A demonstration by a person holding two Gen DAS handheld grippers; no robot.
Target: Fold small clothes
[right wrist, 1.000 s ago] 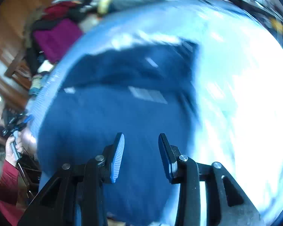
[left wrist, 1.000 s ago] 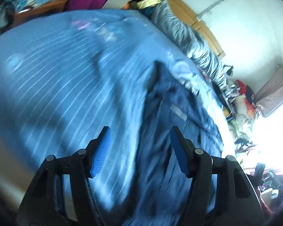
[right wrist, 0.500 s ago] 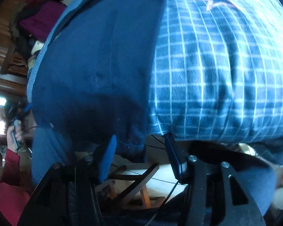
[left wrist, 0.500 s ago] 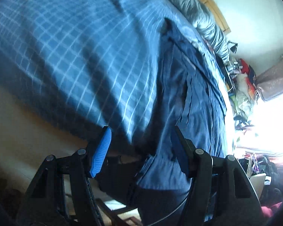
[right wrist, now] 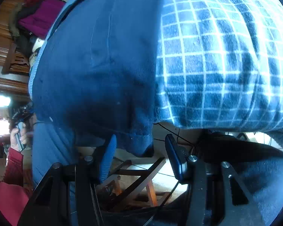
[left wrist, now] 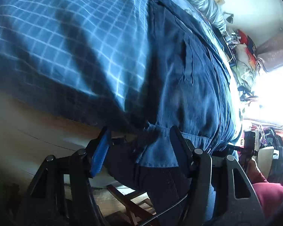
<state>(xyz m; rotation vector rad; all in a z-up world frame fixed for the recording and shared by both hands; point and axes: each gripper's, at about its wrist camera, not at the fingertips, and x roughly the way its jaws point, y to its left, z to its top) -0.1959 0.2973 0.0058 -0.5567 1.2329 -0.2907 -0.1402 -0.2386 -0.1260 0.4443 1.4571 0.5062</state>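
Observation:
A dark blue garment (left wrist: 188, 71) lies spread on a blue checked blanket (left wrist: 66, 37), with its near hem hanging over the bed's edge. My left gripper (left wrist: 141, 148) is open, and one hanging corner of the garment sits between its fingers without being pinched. In the right wrist view the same garment (right wrist: 103, 56) covers the left half of the blanket (right wrist: 226, 56). My right gripper (right wrist: 141, 156) is open, with the garment's other hanging corner just above and between its fingers.
The bed's wooden side (left wrist: 37, 128) runs below the blanket. A wooden stool (right wrist: 141, 180) stands on the floor under the right gripper. A purple cloth pile (right wrist: 43, 17) lies at the bed's far side. Clutter and a bright window (left wrist: 269, 94) are on the right.
Both grippers have dropped from above the garment to the bed's near edge and closed in on its two hanging corners. Both stay open.

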